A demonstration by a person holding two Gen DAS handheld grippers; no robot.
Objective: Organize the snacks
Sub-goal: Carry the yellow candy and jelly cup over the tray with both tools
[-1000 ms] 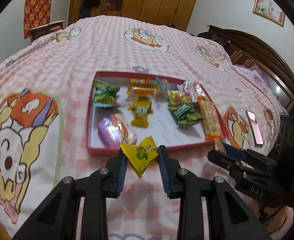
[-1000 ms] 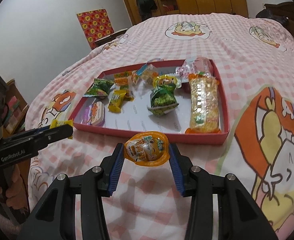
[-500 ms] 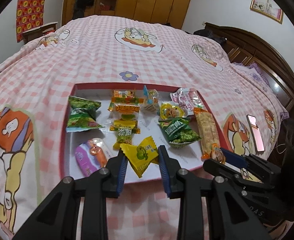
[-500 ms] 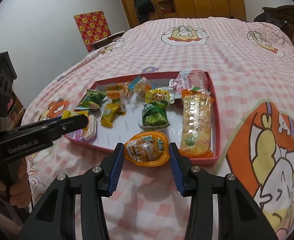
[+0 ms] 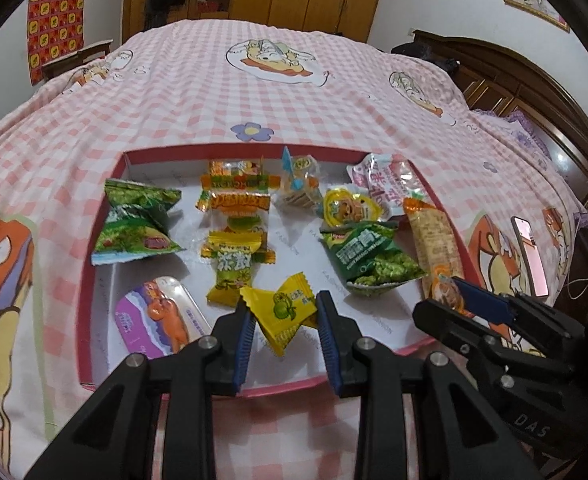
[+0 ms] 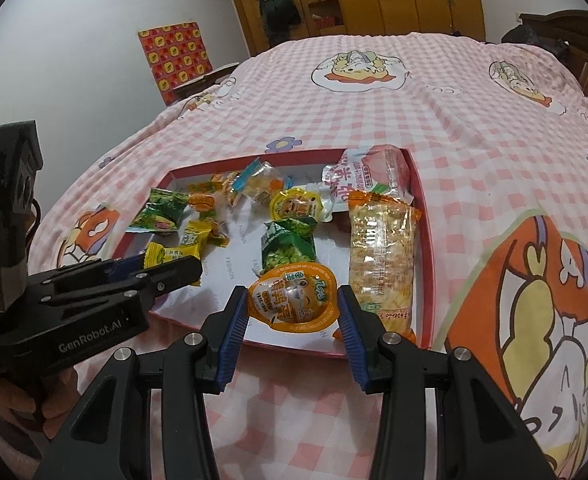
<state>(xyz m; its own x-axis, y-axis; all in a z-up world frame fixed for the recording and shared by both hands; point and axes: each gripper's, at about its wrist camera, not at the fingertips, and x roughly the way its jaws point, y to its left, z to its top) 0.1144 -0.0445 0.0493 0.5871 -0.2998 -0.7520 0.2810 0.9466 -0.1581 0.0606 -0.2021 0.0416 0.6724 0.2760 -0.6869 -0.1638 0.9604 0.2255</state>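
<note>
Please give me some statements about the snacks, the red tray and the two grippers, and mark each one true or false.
1. The left gripper holds a yellow candy. True.
2. The right gripper is empty. False: its jaws are shut on an orange pack.
3. The tray lies on a pink checked bedspread. True.
4. The long cracker pack lies outside the tray. False: it lies inside, along the right wall.
5. A phone lies on the bedspread, outside the tray. True.
</note>
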